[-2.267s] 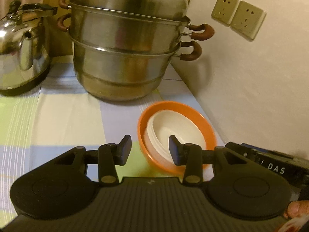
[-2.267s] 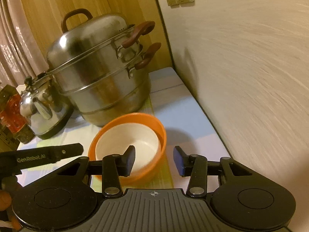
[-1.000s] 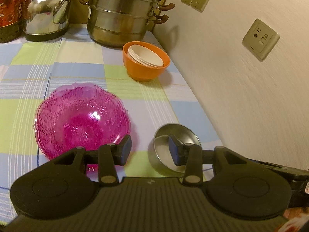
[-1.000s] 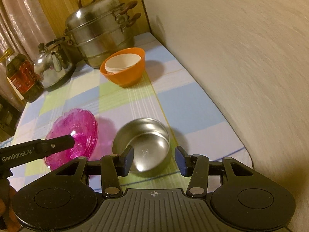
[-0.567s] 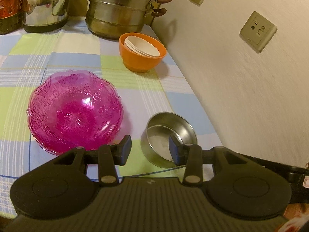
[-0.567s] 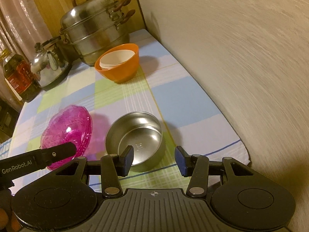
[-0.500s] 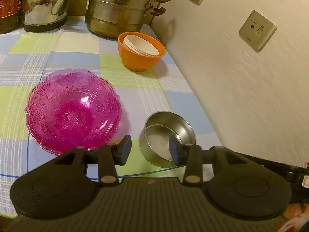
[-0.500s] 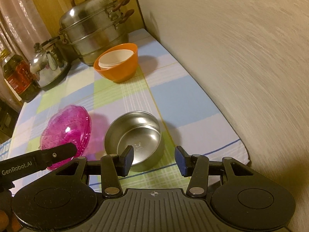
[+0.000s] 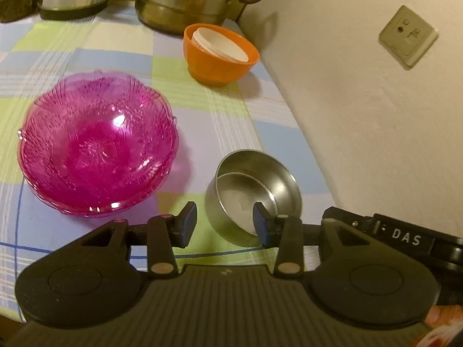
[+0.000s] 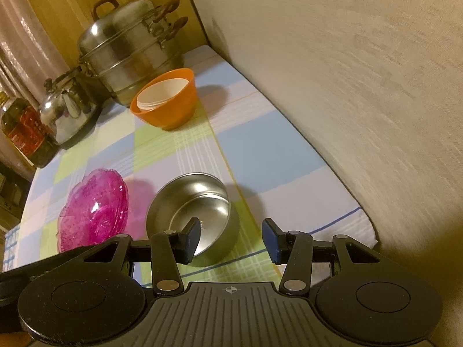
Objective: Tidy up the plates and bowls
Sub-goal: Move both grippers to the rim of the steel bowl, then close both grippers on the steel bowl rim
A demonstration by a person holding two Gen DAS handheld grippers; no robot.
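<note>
A steel bowl [image 9: 277, 179] [image 10: 202, 196] stands near the table's front edge, close to the wall. My left gripper [image 9: 224, 222] is open over its near left rim, with one fingertip [image 9: 259, 219] in front of the bowl's inside. My right gripper [image 10: 231, 238] is open over the near right rim, its left fingertip [image 10: 192, 237] in front of the bowl's inside. Whether any pad touches the steel, I cannot tell. Stacked pink glass bowls [image 9: 95, 144] [image 10: 95, 205] sit to the left. Farther back, an orange bowl [image 9: 220, 55] [image 10: 165, 101] holds nested white bowls [image 9: 222, 42].
A steel steamer pot [image 10: 127, 46], a kettle [image 10: 66, 112] and an oil bottle [image 10: 23, 133] stand at the back. The wall [image 9: 361, 101] with a socket [image 9: 408, 40] runs along the right. The checked tablecloth's front edge [image 10: 347, 222] lies just below the steel bowl.
Both grippers drew back from the orange bowl to the front of the table, then sank toward the steel bowl, which now looks larger. Neither gripper's jaws changed their width.
</note>
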